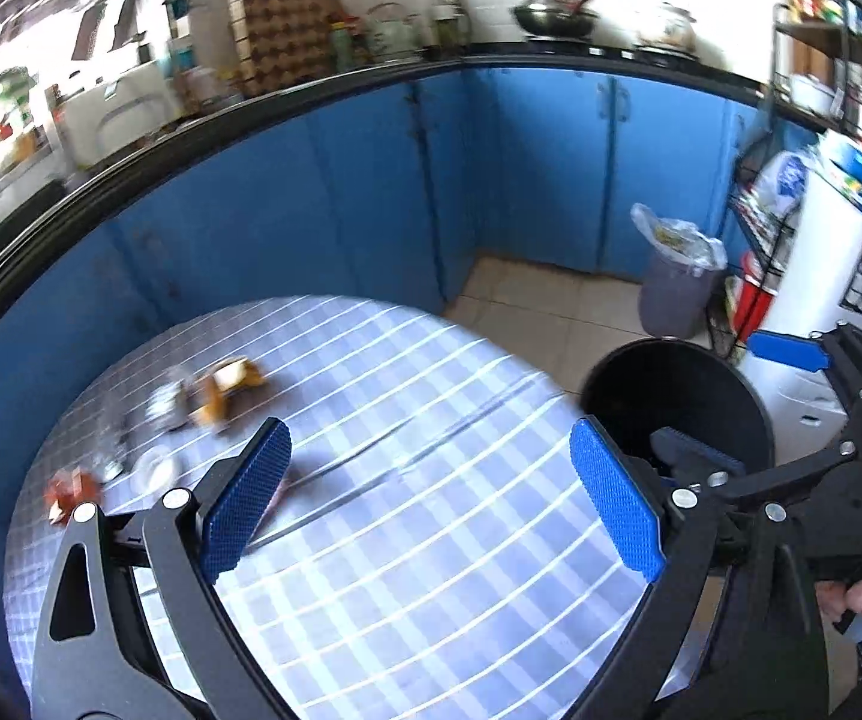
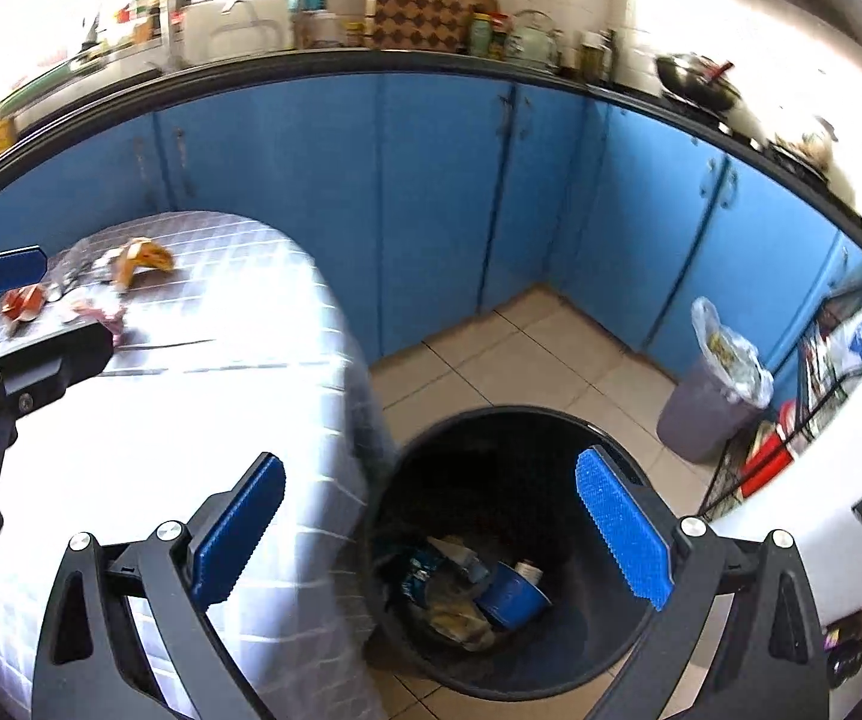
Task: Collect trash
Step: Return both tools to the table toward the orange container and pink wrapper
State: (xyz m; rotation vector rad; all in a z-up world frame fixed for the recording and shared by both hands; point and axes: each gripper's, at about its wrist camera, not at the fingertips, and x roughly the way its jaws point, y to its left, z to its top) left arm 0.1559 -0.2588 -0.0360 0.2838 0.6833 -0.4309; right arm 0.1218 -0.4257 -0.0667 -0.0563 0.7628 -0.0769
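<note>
Several pieces of trash lie on the far left of the checked table (image 1: 407,540): an orange wrapper (image 1: 227,390), a red wrapper (image 1: 68,489) and a white lid (image 1: 152,468). My left gripper (image 1: 431,498) is open and empty above the table's middle. My right gripper (image 2: 431,534) is open and empty above the black bin (image 2: 550,648), which holds a blue cup (image 2: 508,597) and crumpled wrappers (image 2: 442,588). The same wrappers show in the right wrist view, orange (image 2: 140,261) and red (image 2: 23,303), next to pink scraps (image 2: 101,312). The right gripper shows in the left wrist view (image 1: 742,414), over the bin (image 1: 628,384).
Blue cabinets (image 1: 550,168) under a black counter run behind the table. A grey lined waste bin (image 2: 706,402) stands on the tiled floor (image 2: 520,348) by a wire rack (image 1: 754,240) and a white appliance (image 1: 814,276).
</note>
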